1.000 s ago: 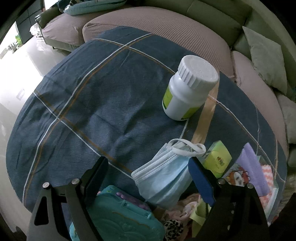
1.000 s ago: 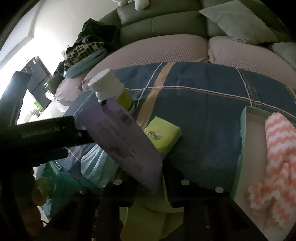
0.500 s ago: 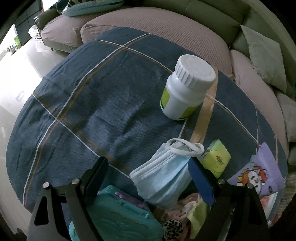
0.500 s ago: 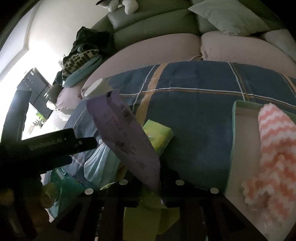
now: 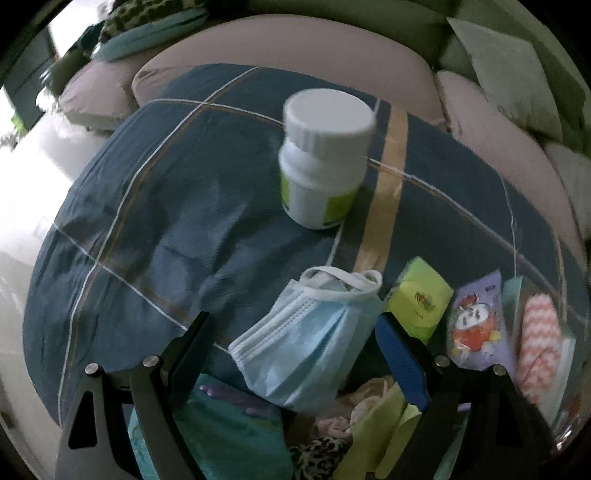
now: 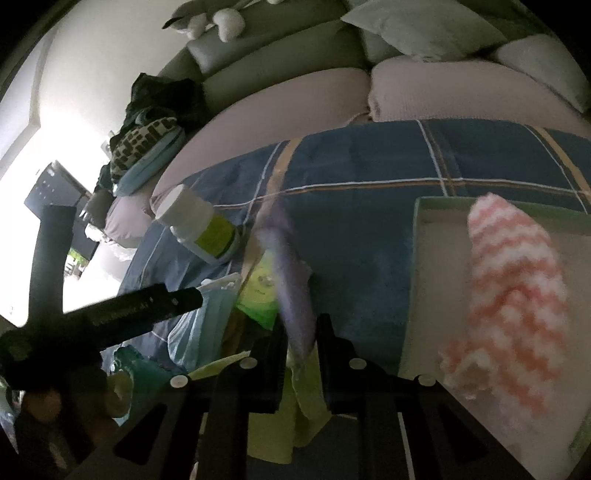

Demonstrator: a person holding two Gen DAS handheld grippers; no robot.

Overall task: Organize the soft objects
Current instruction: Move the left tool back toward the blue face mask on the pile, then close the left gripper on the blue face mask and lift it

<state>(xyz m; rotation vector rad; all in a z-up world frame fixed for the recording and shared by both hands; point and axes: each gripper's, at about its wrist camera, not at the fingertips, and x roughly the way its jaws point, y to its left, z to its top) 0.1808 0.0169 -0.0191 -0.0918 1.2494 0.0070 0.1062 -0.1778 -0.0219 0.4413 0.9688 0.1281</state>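
Note:
My right gripper (image 6: pixel 301 341) is shut on a flat purple packet (image 6: pixel 291 291), which stands up edge-on between its fingers. From the left wrist view the same packet (image 5: pixel 476 325) shows a cartoon print, just left of the tray. A pink-and-white fluffy cloth (image 6: pixel 517 295) lies in the pale tray (image 6: pixel 415 266). My left gripper (image 5: pixel 295 356) is open, its fingers on either side of a light blue face mask (image 5: pixel 306 343) that lies on the blue checked tablecloth (image 5: pixel 166 221); the pads do not press on the mask.
A white pill bottle (image 5: pixel 325 158) stands mid-table, with a green tissue pack (image 5: pixel 419 299) right of the mask. A teal toy case (image 5: pixel 229 435) and crumpled fabrics (image 5: pixel 369 417) lie under the left gripper. A sofa with cushions (image 6: pixel 424 26) curves behind the table.
The right gripper has rolled, turning the purple packet from flat-on to edge-on, and moved closer to the tray. The left gripper has shifted sideways above the mask and stayed open.

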